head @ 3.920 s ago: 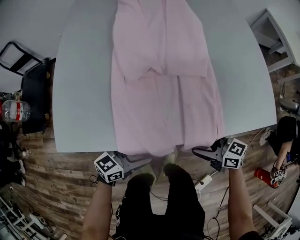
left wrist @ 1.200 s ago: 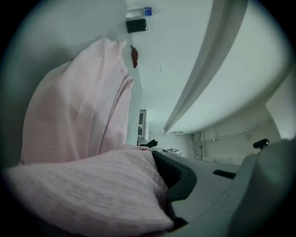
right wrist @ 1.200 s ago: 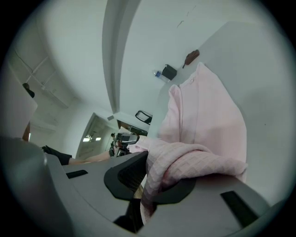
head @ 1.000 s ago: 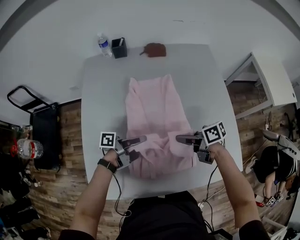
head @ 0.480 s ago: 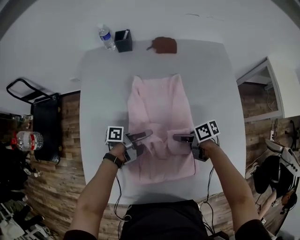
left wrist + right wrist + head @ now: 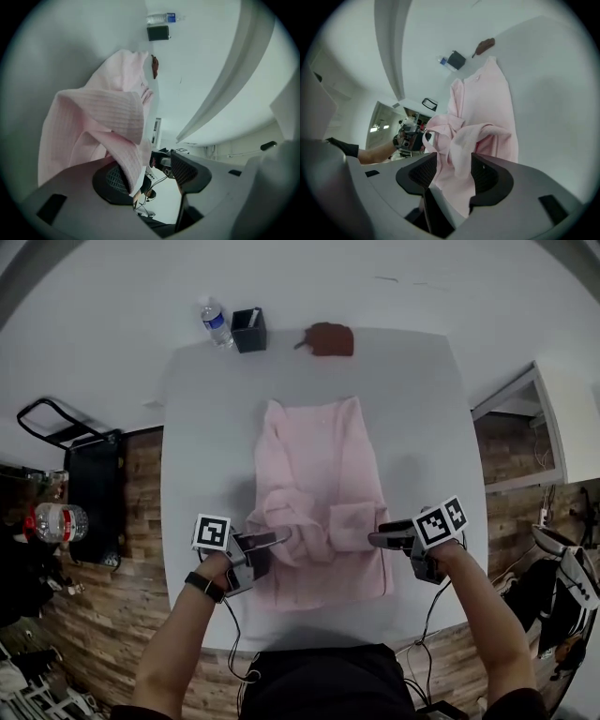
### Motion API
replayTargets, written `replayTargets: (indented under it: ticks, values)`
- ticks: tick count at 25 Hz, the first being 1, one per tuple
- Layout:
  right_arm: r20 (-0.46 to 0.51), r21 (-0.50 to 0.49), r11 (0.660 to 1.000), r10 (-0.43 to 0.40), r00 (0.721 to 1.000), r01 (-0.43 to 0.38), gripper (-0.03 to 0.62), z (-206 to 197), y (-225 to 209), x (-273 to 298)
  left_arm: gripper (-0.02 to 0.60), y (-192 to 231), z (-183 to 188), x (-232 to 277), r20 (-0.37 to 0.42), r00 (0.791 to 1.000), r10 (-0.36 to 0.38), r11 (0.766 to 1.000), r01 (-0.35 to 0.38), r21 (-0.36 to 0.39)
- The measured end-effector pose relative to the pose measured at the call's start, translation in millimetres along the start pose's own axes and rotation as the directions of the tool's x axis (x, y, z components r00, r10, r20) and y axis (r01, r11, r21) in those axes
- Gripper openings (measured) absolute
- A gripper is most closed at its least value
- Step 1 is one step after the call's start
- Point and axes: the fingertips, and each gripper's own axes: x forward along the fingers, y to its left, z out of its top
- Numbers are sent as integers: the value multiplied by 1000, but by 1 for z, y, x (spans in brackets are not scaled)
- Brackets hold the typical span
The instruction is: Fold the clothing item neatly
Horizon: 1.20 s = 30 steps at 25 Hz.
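Observation:
A pink shirt point(image 6: 319, 456) lies lengthwise on the pale table point(image 6: 202, 427), its near part doubled back into two loose, bunched flaps at mid-length. My left gripper point(image 6: 279, 536) is at the left flap and my right gripper point(image 6: 375, 538) at the right flap. Both sets of jaws have just been opening. In the left gripper view the gripper point(image 6: 150, 176) stands open, with a cloth fold point(image 6: 126, 159) draped against one pad only. In the right gripper view the gripper point(image 6: 452, 173) is also open, with a slack fold point(image 6: 461, 150) hanging between the pads.
At the table's far edge stand a water bottle point(image 6: 215, 322), a black cup point(image 6: 249, 330) and a brown object point(image 6: 330, 338). A black cart point(image 6: 89, 502) stands on the wood floor to the left, and a white cabinet point(image 6: 525, 427) to the right.
Both grippers let go of the shirt's flaps and drew back toward me and slightly apart. The flaps now lie bunched across the shirt's middle.

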Motion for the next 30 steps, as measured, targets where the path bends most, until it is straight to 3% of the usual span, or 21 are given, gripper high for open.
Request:
replayTargets:
  ticks: [2, 4, 6, 8, 12, 14, 18, 19, 20, 22, 24, 26, 28, 30]
  values:
    - [31, -40, 999, 18, 999, -17, 232, 1, 11, 10, 241, 9, -8, -9, -19, 997, 75, 996, -74, 45]
    - [20, -77, 996, -43, 999, 44, 232, -5, 2, 30, 238, 16, -13, -13, -25, 992, 122, 990, -119, 82]
    - [3, -105, 987, -124, 992, 124, 232, -14, -14, 42, 238, 15, -16, -15, -23, 991, 135, 986, -132, 99]
    - [34, -107, 986, -124, 992, 127, 232, -18, -10, 41, 238, 6, -22, -18, -24, 992, 123, 985, -119, 126]
    - [124, -155, 986, -35, 992, 55, 232, -23, 30, 28, 232, -22, -39, -29, -3, 999, 46, 979, -45, 200]
    - [180, -192, 981, 38, 983, -3, 232, -25, 55, 21, 192, -34, -45, -31, 20, 1000, 12, 960, -17, 281]
    - [317, -279, 954, 200, 927, -110, 232, -21, 103, 7, 164, -60, -56, -20, 35, 997, -66, 910, 46, 411]
    - [337, -303, 946, 222, 915, -118, 232, -19, 112, 5, 174, -64, -56, -15, 28, 997, -76, 900, 57, 433]
    - [346, -323, 939, 234, 908, -119, 232, -19, 118, 6, 223, -66, -53, -10, 23, 996, -81, 898, 63, 436]
    - [328, -371, 924, 222, 918, -91, 232, -23, 126, 12, 314, -64, -40, 3, 32, 996, -78, 932, 62, 356]
    - [274, -478, 879, 135, 952, 12, 232, -31, 126, 33, 344, -56, -27, 16, 20, 998, -60, 962, 53, 268]
    - [243, -622, 765, -10, 970, 164, 233, -34, 123, 64, 360, -57, -27, 25, -26, 999, -34, 960, 40, 276]
    - [266, -701, 661, -105, 958, 267, 233, -27, 126, 95, 382, -62, -34, 27, -45, 999, -7, 956, 20, 292]
    - [298, -697, 636, -161, 941, 330, 233, -21, 120, 117, 391, -60, -41, 26, -37, 999, 17, 958, -5, 286]
